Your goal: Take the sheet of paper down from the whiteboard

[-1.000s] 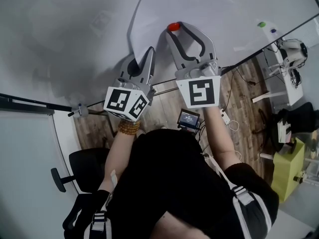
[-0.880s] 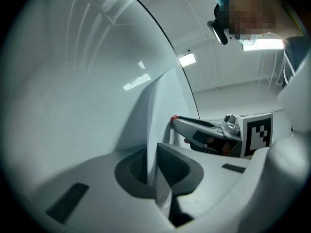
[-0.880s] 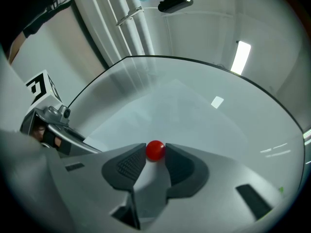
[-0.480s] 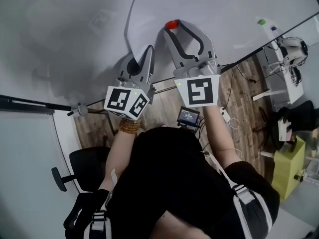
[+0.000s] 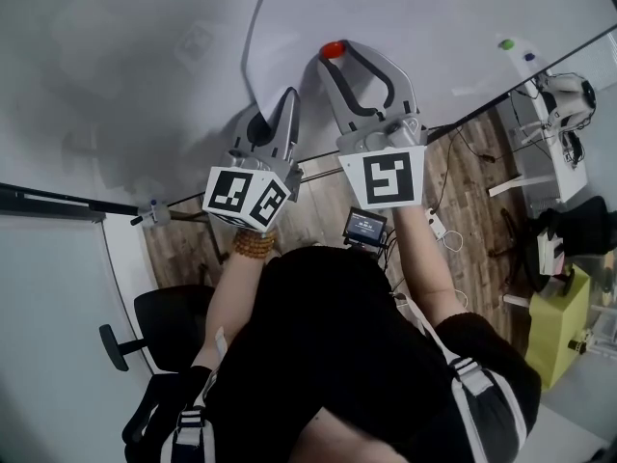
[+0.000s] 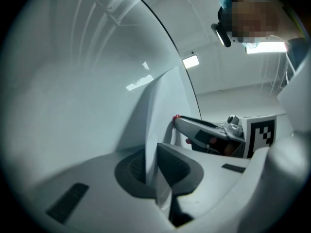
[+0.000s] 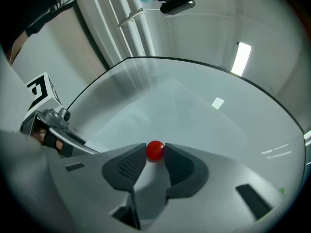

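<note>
- Pinching the lower left edge of the sheet of paper (image 6: 165,106) with the left gripper (image 6: 154,165); jaws together, sheet running up between both pads.
- Closed with the right gripper (image 7: 155,158) on the red magnet (image 7: 155,150), one pad touching each side; magnet seated on the face of the sheet, against the whiteboard (image 7: 272,130).
- Curling away from the board along the sheet's left edge in the head view; lying flat further right.
- Leaving bare, open board to the left of the sheet; grippers just beside each other, apart.
- Shown by the head view only: green magnet (image 5: 505,44) and blue magnet (image 5: 528,60) near the board's right end, well apart from the sheet; office chair (image 5: 154,326) and wooden floor (image 5: 472,191) below the board's lower edge.
- Shown by the left gripper view only: sheet seen edge-on where pinched, right gripper just beyond it.
- Shown by the right gripper view only: sheet's outline with its corners against the board, magnet squarely between the jaw tips.
</note>
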`<state>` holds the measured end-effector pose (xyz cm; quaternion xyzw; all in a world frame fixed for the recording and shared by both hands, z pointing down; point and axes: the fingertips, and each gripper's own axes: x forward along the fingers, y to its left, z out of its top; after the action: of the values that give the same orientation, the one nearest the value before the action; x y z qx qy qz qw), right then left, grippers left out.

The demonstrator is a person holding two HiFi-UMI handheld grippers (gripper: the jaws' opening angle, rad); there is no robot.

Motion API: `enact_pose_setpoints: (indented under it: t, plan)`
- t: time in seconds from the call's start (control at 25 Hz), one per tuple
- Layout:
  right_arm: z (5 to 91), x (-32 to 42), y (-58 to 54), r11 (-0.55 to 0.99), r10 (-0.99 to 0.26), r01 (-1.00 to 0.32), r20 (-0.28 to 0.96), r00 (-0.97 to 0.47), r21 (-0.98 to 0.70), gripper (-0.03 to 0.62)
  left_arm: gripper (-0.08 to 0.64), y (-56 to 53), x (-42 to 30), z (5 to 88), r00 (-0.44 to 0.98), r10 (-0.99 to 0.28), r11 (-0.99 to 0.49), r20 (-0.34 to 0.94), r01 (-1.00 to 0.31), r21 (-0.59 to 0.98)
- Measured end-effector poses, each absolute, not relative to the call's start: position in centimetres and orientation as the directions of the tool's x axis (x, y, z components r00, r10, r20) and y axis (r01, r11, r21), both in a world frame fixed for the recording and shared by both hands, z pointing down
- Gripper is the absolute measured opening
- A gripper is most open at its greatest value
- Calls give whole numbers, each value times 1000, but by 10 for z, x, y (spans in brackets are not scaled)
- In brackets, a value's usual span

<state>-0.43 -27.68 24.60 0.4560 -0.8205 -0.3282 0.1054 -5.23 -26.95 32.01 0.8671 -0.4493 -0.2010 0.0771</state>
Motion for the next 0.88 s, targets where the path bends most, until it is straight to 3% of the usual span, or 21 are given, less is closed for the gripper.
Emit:
enact_pose_setpoints:
  t: [0.88]
  plan:
    - [247,-3,-277,378,-815,-684,-127,-566,624,114,11,-271,-52,321,503,-821,-570,-270,-753,330]
